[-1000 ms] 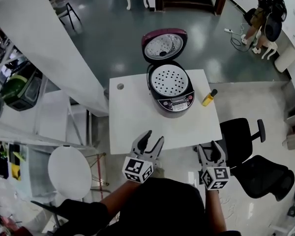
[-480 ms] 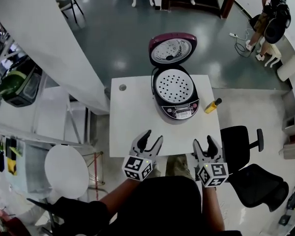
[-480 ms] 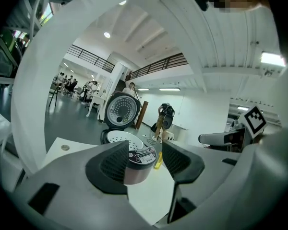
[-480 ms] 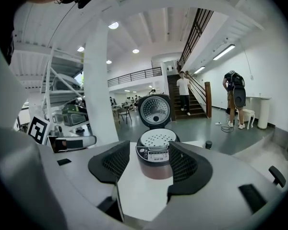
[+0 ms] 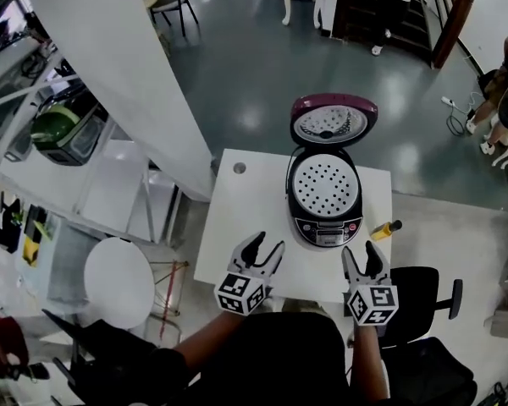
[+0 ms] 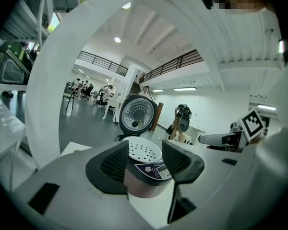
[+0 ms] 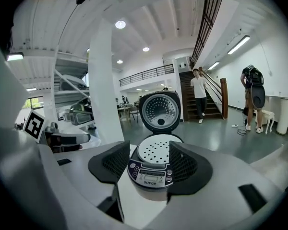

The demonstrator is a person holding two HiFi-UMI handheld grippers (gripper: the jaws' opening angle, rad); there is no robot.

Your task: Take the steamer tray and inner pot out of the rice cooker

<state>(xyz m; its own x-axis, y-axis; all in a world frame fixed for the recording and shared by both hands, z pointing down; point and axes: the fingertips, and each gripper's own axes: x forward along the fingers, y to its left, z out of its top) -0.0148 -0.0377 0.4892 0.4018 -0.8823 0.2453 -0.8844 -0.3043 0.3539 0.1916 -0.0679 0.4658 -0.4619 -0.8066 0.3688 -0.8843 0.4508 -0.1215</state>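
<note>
Rice cooker with a silver body and maroon lid [image 5: 324, 214] stands on the far right part of the white square surface [image 5: 241, 218], lid raised. The white perforated steamer tray [image 5: 323, 184] sits in its mouth. The left gripper [image 5: 265, 244] and right gripper [image 5: 361, 250] hover at the near edge, jaws wide apart and empty.

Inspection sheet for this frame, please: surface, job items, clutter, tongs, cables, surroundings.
Surface: white table, round hole near its far left corner.
Job's things: rice cooker, lid open; perforated steamer tray seated inside; inner pot not visible.
Clutter: yellow dark-capped item right of the cooker.
Tongs: left tongs and right tongs open, empty, short of the cooker.
Cables: cord on the floor, far right.
Surroundings: black office chair, round white stool.
</note>
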